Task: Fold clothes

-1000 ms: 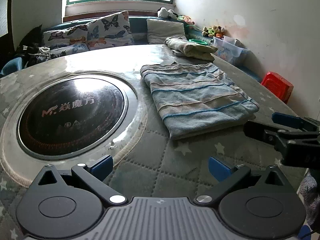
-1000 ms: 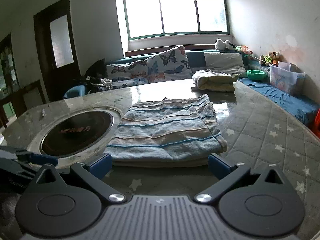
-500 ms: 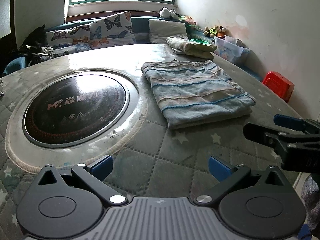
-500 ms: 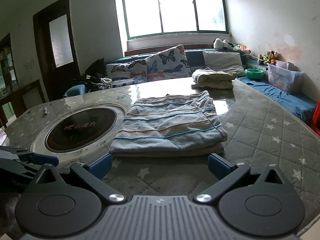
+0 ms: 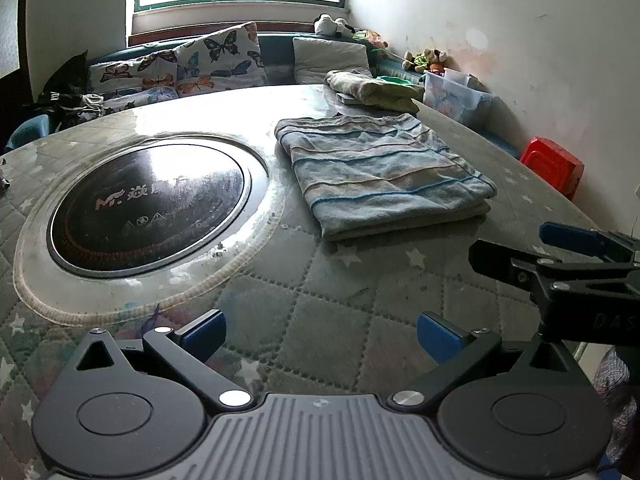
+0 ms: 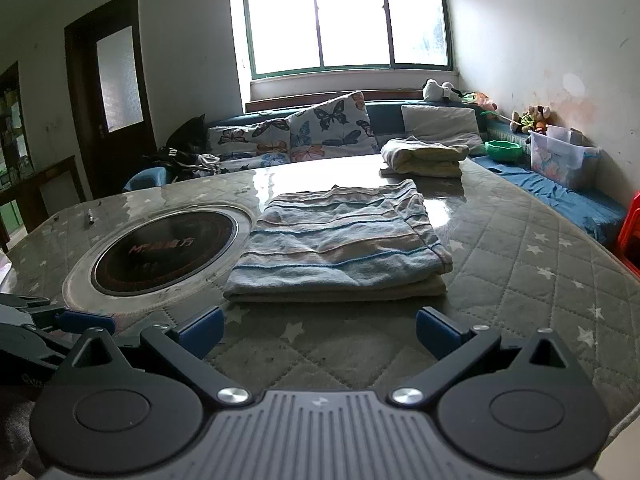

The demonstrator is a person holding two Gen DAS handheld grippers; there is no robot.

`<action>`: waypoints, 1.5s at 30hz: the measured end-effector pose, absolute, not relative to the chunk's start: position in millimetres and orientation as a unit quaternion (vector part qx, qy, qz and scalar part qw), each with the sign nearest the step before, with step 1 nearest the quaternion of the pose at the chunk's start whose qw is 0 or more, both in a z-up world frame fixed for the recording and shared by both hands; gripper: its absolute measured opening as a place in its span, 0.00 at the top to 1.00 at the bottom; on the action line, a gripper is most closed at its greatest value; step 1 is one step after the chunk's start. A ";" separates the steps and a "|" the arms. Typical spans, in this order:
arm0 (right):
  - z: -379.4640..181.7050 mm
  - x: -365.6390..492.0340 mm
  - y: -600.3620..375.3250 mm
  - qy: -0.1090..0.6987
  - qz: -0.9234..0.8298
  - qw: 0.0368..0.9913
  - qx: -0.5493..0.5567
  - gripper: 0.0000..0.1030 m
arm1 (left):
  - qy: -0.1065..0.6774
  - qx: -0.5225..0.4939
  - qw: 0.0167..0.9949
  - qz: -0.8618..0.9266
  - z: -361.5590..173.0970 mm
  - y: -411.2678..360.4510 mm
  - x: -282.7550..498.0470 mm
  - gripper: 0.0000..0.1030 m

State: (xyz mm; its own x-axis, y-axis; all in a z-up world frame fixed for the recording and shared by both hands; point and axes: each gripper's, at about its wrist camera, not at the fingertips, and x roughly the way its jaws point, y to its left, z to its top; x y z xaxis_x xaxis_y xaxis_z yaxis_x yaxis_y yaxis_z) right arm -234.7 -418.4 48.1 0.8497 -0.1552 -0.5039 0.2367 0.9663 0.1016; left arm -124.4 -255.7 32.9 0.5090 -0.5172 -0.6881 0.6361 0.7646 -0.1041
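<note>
Left wrist view: both my tongs hang empty over the table's near edge.

My left tongs (image 5: 318, 330) and right tongs (image 6: 319, 327) stand spread wide, gripping nothing. The folded striped cloth (image 6: 340, 242) lies flat on the quilted table (image 6: 520, 264), just right of the round cooktop (image 5: 148, 204), a second folded cloth (image 6: 424, 158) behind it.

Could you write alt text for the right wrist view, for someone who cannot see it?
A folded blue and beige striped garment lies on a grey quilted star-print table cover, just beyond the open, empty right tool. A round black cooktop sits left of it.
</note>
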 end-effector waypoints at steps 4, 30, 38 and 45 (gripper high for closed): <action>49.4 -237.8 -418.1 0.252 -0.107 0.958 0.080 0.00 | 0.367 0.086 0.863 -0.337 32.0 -257.5 -129.8 0.00; 40.3 -242.8 -418.6 0.261 -0.111 0.955 0.086 0.00 | 0.371 0.096 0.862 -0.332 27.5 -260.5 -137.9 0.00; 36.7 -239.2 -422.7 0.267 -0.114 0.953 0.090 0.00 | 0.379 0.100 0.859 -0.330 22.8 -265.4 -133.7 0.00; 36.0 -233.7 -426.7 0.270 -0.117 0.951 0.092 0.00 | 0.382 0.104 0.858 -0.327 21.3 -268.5 -129.1 0.00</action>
State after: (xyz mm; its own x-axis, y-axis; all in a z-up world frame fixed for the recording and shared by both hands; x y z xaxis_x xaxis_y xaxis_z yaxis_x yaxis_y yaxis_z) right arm -233.7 -426.7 36.0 0.8271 -0.1724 -0.5350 0.2712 0.9561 0.1112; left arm -129.1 -268.5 21.3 0.4932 -0.4824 -0.7239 0.6413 0.7639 -0.0722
